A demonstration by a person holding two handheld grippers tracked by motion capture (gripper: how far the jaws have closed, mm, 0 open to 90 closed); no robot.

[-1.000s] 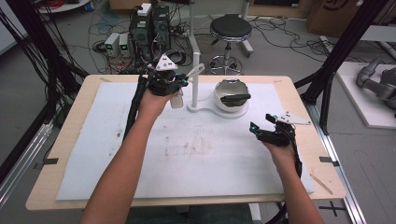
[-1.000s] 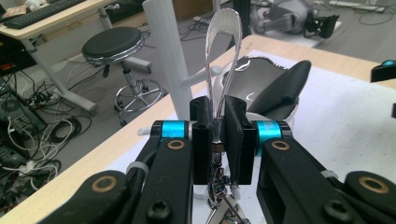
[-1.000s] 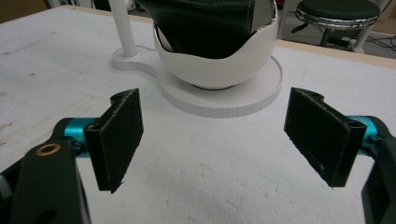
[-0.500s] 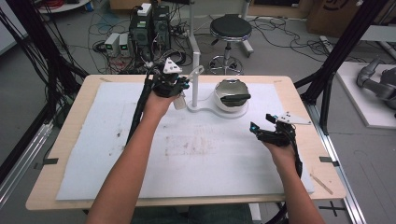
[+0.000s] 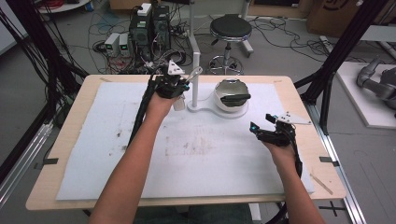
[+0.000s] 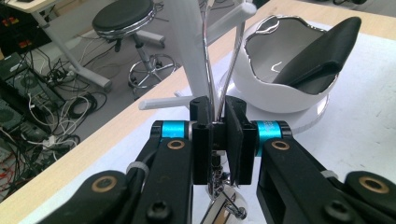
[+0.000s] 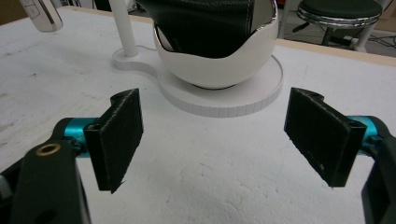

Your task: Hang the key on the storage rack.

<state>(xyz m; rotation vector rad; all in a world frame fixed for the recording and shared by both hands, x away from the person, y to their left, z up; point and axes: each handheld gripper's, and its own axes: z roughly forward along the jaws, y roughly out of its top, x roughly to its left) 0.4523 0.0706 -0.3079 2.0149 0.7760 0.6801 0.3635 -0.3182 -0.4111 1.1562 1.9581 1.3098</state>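
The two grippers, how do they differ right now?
The left gripper has its jaws shut on a thin metal loop beside the white stand; the right gripper stands wide open and holds nothing. The left gripper is at the far side of the table, the right gripper nearer, right of the white bowl. Both have black pads and blue fittings.

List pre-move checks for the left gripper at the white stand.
1. Left gripper grip: ok, jaws shut on the metal loop.
2. Loop over a peg of the white stand: cannot tell.
3. White fob off the mat: ok, it hangs above it.
4. Right gripper free: ok, jaws wide open, empty.
5. Right gripper clear of the white bowl: ok, apart.
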